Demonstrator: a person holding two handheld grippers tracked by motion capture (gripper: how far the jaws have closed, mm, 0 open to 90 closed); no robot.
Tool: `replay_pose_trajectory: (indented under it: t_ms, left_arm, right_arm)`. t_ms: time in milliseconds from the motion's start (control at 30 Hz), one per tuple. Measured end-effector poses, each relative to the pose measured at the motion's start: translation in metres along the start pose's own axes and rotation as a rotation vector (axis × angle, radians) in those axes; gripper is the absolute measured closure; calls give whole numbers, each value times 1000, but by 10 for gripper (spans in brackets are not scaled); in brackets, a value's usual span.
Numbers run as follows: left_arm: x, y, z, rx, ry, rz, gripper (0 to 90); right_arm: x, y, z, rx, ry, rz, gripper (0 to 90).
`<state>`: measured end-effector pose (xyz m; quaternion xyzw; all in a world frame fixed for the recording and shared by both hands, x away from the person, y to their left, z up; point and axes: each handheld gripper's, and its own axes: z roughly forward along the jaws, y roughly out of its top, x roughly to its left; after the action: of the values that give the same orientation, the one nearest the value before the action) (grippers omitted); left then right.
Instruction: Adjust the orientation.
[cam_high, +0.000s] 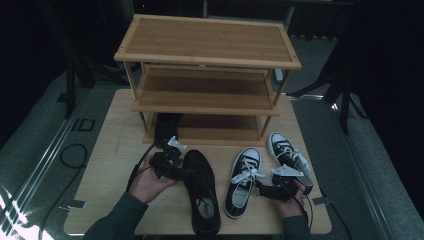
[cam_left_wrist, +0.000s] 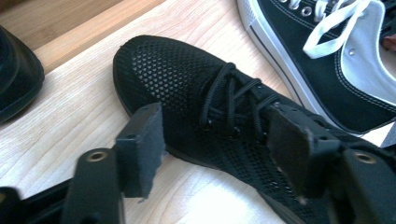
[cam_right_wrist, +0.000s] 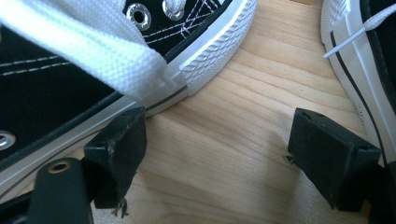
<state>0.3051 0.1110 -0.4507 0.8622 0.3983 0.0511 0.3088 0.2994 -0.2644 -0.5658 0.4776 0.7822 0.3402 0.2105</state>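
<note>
A black mesh shoe (cam_high: 202, 192) lies on the wooden table (cam_high: 110, 165), toe towards the rack. My left gripper (cam_high: 172, 167) is at its left side, near the toe. In the left gripper view this gripper (cam_left_wrist: 215, 149) is open, its pads (cam_left_wrist: 140, 149) standing either side of the black mesh shoe (cam_left_wrist: 187, 84) at the laces, with no pressing visible. Two black-and-white canvas sneakers (cam_high: 243, 181) (cam_high: 289, 157) lie at the right. My right gripper (cam_high: 272, 190) sits between them, open (cam_right_wrist: 215, 154) over bare wood, one sneaker (cam_right_wrist: 56, 93) at its left jaw and the other (cam_right_wrist: 359, 70) at its right.
A three-shelf bamboo shoe rack (cam_high: 207, 55) stands at the table's far side. Another black shoe (cam_high: 167, 125) sits at the left end of its bottom shelf, also seen as the dark shoe (cam_left_wrist: 16, 74) in the left gripper view. Cables trail off the table's left.
</note>
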Motion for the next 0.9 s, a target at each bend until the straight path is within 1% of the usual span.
replay_pose_trajectory:
  t_ms: [133, 233, 300, 333, 467, 500, 533, 567, 633, 700, 767, 833, 900]
  left_arm:
    - [-6, 0, -2, 2, -1, 9, 292]
    - [-14, 0, -3, 7, -27, 27, 289]
    - [-17, 1, -4, 16, -27, 41, 292]
    - [-18, 1, -5, 15, -32, 42, 314]
    - [-25, 2, -6, 18, -44, 51, 340]
    - [-28, 2, -6, 17, -55, 53, 359]
    - [-28, 2, -6, 17, -65, 52, 391]
    - [-29, 2, -6, 16, -79, 41, 408]
    - [-31, 2, -7, 13, -78, 37, 435]
    - [-33, 2, -8, 6, -96, 36, 459]
    - [-36, 1, -8, 9, -91, 50, 470]
    - [-40, 0, -7, 10, -96, 57, 480]
    - [-43, -1, -6, 23, -93, 72, 486]
  right_arm:
    - [0, 0, 0, 0, 0, -1, 195]
    - [0, 0, 0, -1, 0, 0, 195]
    - [0, 0, 0, -1, 0, 0, 195]
    - [0, 0, 0, -1, 0, 0, 195]
    - [0, 0, 0, -2, 0, -1, 195]
    - [0, 0, 0, -2, 0, -1, 195]
    - [0, 0, 0, -2, 0, -1, 195]
    - [0, 0, 0, -2, 0, -1, 195]
    - [0, 0, 0, -1, 0, 0, 195]
    - [0, 0, 0, -1, 0, 0, 195]
    - [0, 0, 0, -1, 0, 0, 195]
    - [0, 0, 0, 0, 0, -1, 195]
    - [0, 0, 0, 0, 0, -1, 195]
